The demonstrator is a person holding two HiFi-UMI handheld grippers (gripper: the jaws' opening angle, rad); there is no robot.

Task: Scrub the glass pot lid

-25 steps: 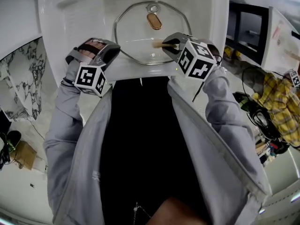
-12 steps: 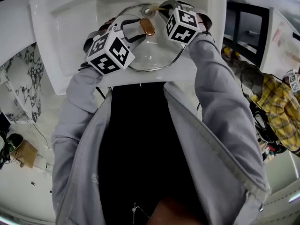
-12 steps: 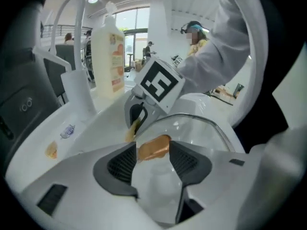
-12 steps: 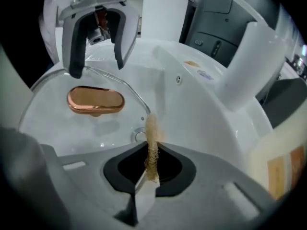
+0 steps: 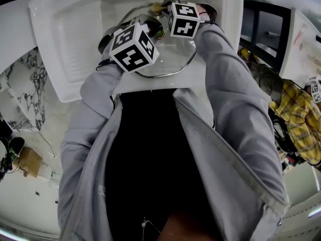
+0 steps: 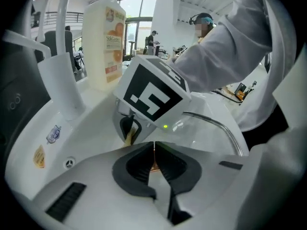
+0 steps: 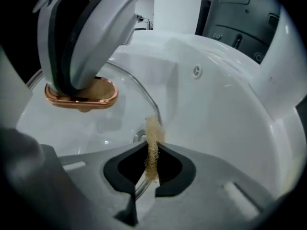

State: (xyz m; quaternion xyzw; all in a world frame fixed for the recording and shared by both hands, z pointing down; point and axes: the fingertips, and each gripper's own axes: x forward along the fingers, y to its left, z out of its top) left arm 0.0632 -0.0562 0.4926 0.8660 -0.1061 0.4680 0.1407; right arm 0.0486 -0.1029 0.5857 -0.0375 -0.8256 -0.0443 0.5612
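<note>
Both claws had moved up from the sink's (image 5: 75,34) near rim to sit over the lid (image 5: 173,62), which lay in the basin at 12 o'clock in the head view. The left claw (image 6: 154,151) had just been closing and was clamped narrow on the lid's copper knob (image 7: 96,94). The right claw (image 7: 152,163), at 2 o'clock of the left one, pinched a tan fibrous scrubber (image 7: 153,133), its tip hanging over the lid's metal rim.
</note>
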